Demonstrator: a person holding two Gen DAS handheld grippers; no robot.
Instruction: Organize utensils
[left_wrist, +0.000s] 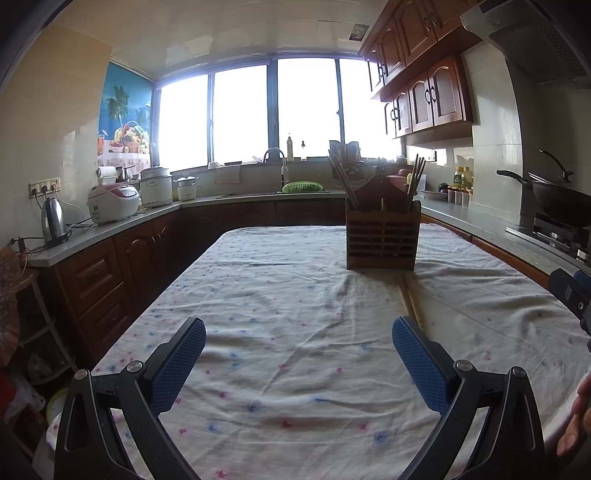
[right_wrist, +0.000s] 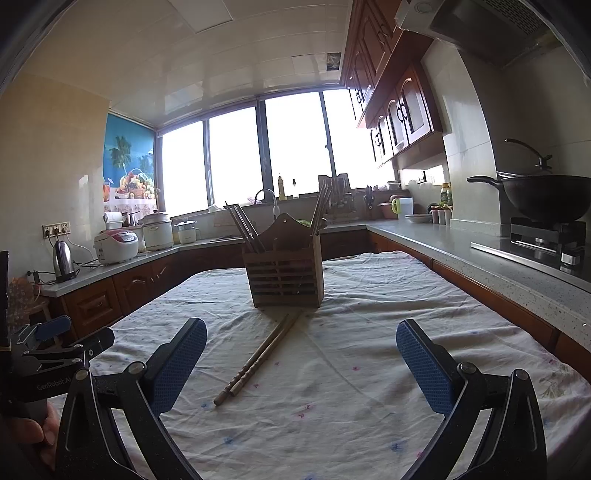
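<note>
Right wrist view: right hand-held gripper (right_wrist: 301, 363) spread wide, empty, above bench (right_wrist: 461, 306); two chopsticks (right_wrist: 258, 360) lie side by side before the holder (right_wrist: 286, 278); left hand-held gripper (left_wrist: 299, 363) likewise spread, empty.

Your desk (right_wrist: 480, 332) is covered by a wrinkled pale cloth (right_wrist: 351, 406) sprinkled with small pink and blue flowers. On it stands a slatted wooden holder (right_wrist: 284, 280), and just before it lie what look like two chopsticks (right_wrist: 258, 360), side by side.
</note>
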